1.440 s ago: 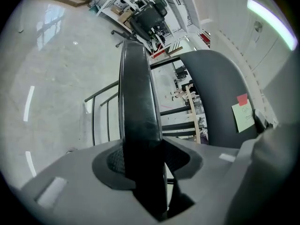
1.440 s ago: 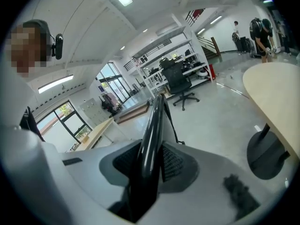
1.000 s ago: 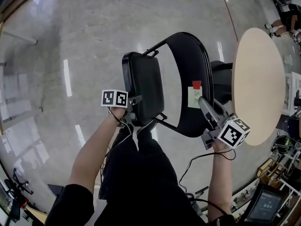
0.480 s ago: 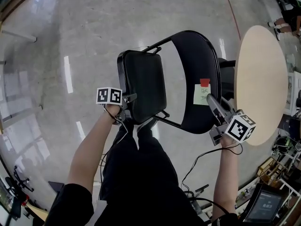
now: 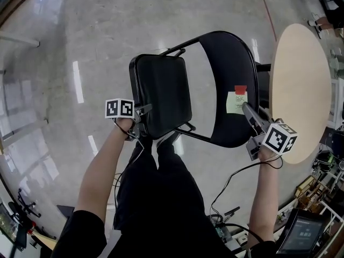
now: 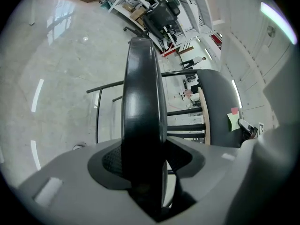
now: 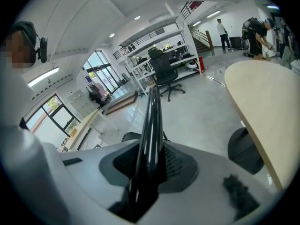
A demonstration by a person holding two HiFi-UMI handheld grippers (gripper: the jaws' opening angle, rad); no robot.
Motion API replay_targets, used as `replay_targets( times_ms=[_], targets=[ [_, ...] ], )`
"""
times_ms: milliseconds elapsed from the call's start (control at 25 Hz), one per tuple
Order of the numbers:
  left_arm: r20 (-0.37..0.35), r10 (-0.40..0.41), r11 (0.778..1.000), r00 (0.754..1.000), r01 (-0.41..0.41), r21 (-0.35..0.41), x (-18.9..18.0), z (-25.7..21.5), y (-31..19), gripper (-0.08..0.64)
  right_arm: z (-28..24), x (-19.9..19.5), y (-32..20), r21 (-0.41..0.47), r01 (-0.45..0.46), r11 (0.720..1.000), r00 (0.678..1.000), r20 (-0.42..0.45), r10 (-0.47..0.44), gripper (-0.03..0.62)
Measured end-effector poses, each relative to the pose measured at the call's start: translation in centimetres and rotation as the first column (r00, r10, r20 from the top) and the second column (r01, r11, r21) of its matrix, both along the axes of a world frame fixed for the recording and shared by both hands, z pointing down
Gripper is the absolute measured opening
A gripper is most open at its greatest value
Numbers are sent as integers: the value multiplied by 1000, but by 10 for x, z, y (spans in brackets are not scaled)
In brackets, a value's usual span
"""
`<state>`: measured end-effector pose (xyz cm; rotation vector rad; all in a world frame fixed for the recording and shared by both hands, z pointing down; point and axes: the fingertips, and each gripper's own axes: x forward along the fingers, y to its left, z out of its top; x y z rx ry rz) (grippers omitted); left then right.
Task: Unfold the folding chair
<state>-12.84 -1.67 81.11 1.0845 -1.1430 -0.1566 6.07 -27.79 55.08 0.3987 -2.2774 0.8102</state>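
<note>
Black metal and padding make up the folding chair (image 5: 199, 90), which fills the centre of the head view, above the person's legs, on a pale polished concrete floor (image 5: 80, 36). Its seat (image 5: 161, 95) lies left of centre and its curved backrest (image 5: 228, 63) right of centre, with a strip of floor showing between them and thin frame tubes joining them at top and bottom. A green note (image 5: 236, 102) with a red tab (image 5: 240, 90) above it sticks to the backrest. A round, light wooden table (image 5: 301, 90) stands just beside the backrest at the right edge.

The left gripper (image 5: 142, 112) is at the seat's lower left edge. In its own view the thick rounded seat rim stands upright between the jaws, which are opening; a sliver of light shows along the rim's right side. The right gripper (image 5: 248, 109) is clamped on the backrest's lower right edge, the thin glossy rim pinched between its pads.
</note>
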Motion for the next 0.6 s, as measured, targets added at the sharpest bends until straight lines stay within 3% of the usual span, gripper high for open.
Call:
replay_targets(
  times_ms=[600],
  targets=[
    [23, -30, 1000, 999, 30, -9, -9, 24, 10, 239, 38, 26, -38, -31, -58, 998, 998, -34, 57, 107]
  ],
)
